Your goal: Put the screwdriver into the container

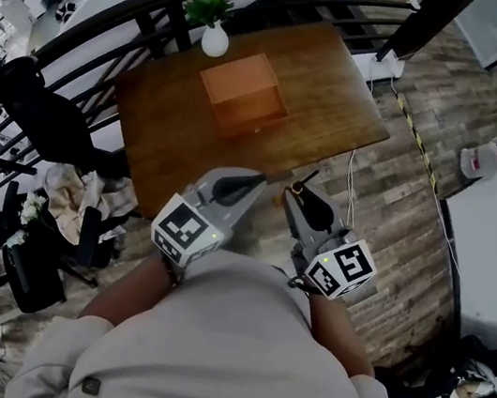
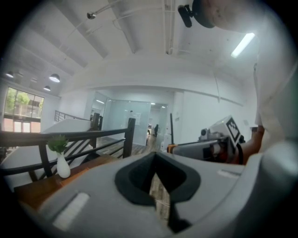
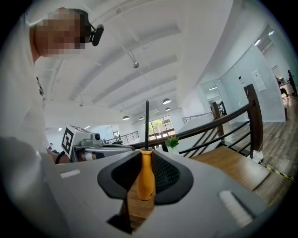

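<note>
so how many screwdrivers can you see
1. The screwdriver stands upright, its orange handle clamped between the jaws of the right hand-held gripper. None shows on the table or in the container.

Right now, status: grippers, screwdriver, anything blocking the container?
Right gripper shut on screwdriver, shaft up. Left gripper shut, empty. Container open on table ahead, nothing blocking it.

Table (image 1: 343,96): orange box (image 1: 243,92) at centre, vase (image 1: 215,42) at far edge. Left gripper (image 1: 258,180) and right gripper (image 1: 293,195) side by side at near edge, apart. Screwdriver (image 1: 307,181) sticks out from right gripper's tips.
</note>
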The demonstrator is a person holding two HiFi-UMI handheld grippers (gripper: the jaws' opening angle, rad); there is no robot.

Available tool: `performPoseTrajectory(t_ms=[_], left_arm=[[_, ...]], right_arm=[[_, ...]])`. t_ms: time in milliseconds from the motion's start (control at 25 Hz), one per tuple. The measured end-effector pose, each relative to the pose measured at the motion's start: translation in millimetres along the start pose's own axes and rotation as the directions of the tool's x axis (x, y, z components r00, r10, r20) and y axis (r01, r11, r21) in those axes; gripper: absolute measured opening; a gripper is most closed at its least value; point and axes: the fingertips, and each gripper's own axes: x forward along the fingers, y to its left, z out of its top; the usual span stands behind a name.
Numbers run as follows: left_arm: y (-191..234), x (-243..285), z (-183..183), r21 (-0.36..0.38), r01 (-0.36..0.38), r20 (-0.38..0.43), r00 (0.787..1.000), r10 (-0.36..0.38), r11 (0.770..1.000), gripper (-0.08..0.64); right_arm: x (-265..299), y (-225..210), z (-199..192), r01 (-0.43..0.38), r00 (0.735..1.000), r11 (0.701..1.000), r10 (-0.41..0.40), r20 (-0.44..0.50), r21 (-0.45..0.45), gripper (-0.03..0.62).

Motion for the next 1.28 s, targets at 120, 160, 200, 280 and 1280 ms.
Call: performPoseTrajectory(t_ms=[120,160,200,280,1280], left_arm=[[26.0,-10.8,5.8,0.005,0.0,-0.001,1.0,0.0,1.0,0.005],[33.2,-14.7,8.1,0.008,-0.002,0.003,1.0,0.002,1.0,0.005],[39.5,-18.5,9.4,0.011,-0.004,0.005,1.0,0.004,1.0,0.005],[50.5,-25.0,8.9,0.015,-0.007,0.005,1.0,0.007,1.0,0.005],[137.0,7.5,19.1,-0.067,-0.18,0.012,0.983,0.181,0.981,0.005]], right_arm=[[27.4,5.0,9.0,-0.004,1.0,1.0,0.004,0.008,-0.008,0.081],[35.0,7.7,10.6,-0.007,1.0,1.0,0.007,0.009,-0.009,0.081],[41.9,10.6,11.2,-0.009,1.0,1.0,0.01,0.011,-0.011,0.081],[54.5,16.1,10.6,-0.014,1.0,1.0,0.015,0.014,-0.016,0.081],[138.2,-34.3,25.6,-0.211,0.975,0.977,0.21,-0.071,-0.018,0.081]])
